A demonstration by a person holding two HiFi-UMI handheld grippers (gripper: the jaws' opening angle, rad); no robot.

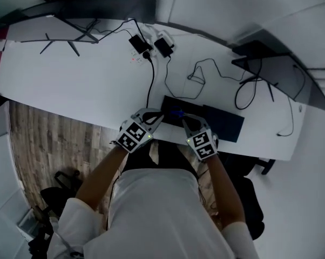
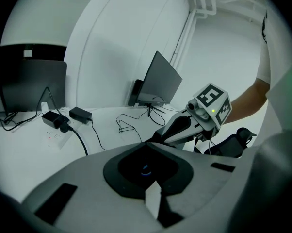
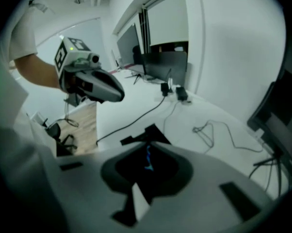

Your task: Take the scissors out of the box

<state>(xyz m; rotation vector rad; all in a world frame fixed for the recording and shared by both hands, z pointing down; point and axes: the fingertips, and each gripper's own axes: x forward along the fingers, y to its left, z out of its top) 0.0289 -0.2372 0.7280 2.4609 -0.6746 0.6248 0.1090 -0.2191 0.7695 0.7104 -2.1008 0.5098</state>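
Note:
A dark, flat box (image 1: 219,122) lies at the near edge of the white table (image 1: 70,80). A blue scissors handle (image 1: 177,113) shows at its left end. My left gripper (image 1: 157,117) and right gripper (image 1: 185,122) hover close together over that end, tips pointing down at the box. In the left gripper view my jaws (image 2: 147,143) meet, and a blue glint of the scissors (image 2: 146,170) shows through the gap behind them. The right gripper (image 3: 150,143) looks the same, shut, with the blue scissors (image 3: 149,160) and a box corner (image 3: 145,134) beyond. Neither holds anything.
A power strip with black adapters (image 1: 147,46) and loose cables (image 1: 197,77) lie behind the box. A monitor (image 1: 281,72) stands at the right and a stand foot (image 1: 70,36) at the back left. An office chair base (image 1: 65,179) sits on the wooden floor.

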